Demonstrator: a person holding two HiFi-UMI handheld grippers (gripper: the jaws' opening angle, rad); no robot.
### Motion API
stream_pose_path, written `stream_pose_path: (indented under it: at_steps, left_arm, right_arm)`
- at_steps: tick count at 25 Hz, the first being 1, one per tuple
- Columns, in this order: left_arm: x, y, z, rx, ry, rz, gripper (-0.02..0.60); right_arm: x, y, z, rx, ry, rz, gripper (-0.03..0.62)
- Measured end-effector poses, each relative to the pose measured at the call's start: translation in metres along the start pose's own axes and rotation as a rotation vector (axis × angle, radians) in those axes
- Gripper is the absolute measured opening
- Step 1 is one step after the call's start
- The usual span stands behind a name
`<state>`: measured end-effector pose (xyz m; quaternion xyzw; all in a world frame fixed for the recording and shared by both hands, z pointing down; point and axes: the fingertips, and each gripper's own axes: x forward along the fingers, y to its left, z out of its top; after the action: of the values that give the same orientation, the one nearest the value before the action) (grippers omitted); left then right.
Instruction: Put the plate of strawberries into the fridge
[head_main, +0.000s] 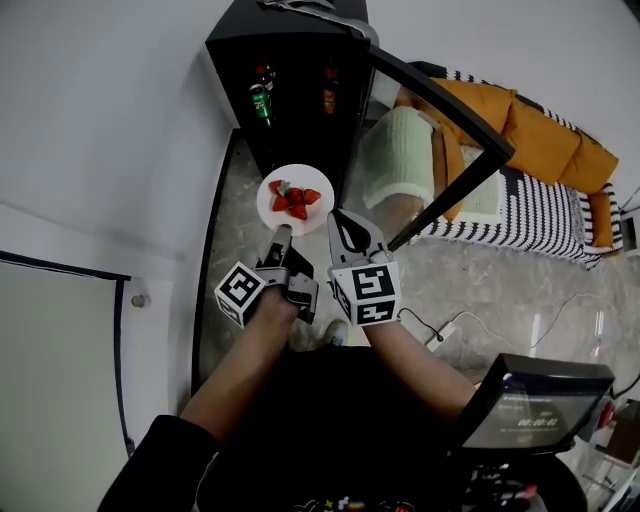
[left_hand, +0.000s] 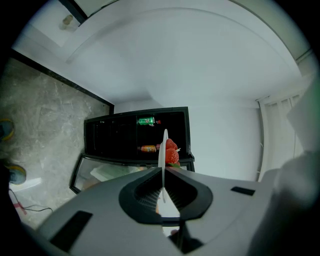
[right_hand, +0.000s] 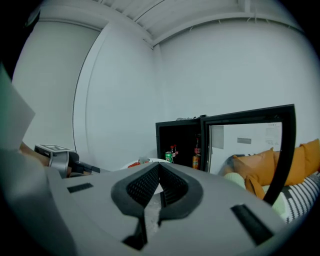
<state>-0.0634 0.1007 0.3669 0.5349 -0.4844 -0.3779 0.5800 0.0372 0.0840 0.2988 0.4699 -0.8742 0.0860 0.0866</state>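
A white plate (head_main: 296, 216) carries a few red strawberries (head_main: 295, 200) and hangs in front of the open black fridge (head_main: 285, 90). My left gripper (head_main: 282, 233) is shut on the plate's near rim. In the left gripper view the plate (left_hand: 163, 146) stands edge-on between the jaws of that gripper (left_hand: 163, 175), with strawberries (left_hand: 172, 152) on its right face. My right gripper (head_main: 336, 218) is shut and holds nothing, just right of the plate. In the right gripper view the plate (right_hand: 142, 162) peeks out behind the closed right gripper (right_hand: 159, 167).
The fridge's glass door (head_main: 440, 150) swings open to the right. Inside the fridge are a green can (head_main: 260, 103) and bottles (head_main: 328, 97). Beyond the door is a sofa with orange cushions (head_main: 540, 135) and a striped blanket (head_main: 530, 215). A cable (head_main: 440, 330) lies on the marble floor, and a monitor (head_main: 530, 405) stands at lower right.
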Motion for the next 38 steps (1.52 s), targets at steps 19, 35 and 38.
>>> stream_pose_path:
  at_steps: [19, 35, 38]
  left_arm:
    - [0.000, -0.013, -0.040, 0.057, 0.019, -0.011, 0.018]
    - [0.042, -0.003, 0.004, 0.026, 0.034, -0.030, 0.018]
    - [0.059, -0.003, 0.016, 0.024, 0.042, -0.027, 0.018]
  right_arm:
    - [-0.036, -0.023, -0.003, 0.008, -0.032, 0.018, 0.006]
    - [0.019, -0.027, 0.001, -0.035, -0.015, -0.009, 0.006]
    - [0.038, -0.034, 0.006, -0.026, -0.013, -0.023, 0.006]
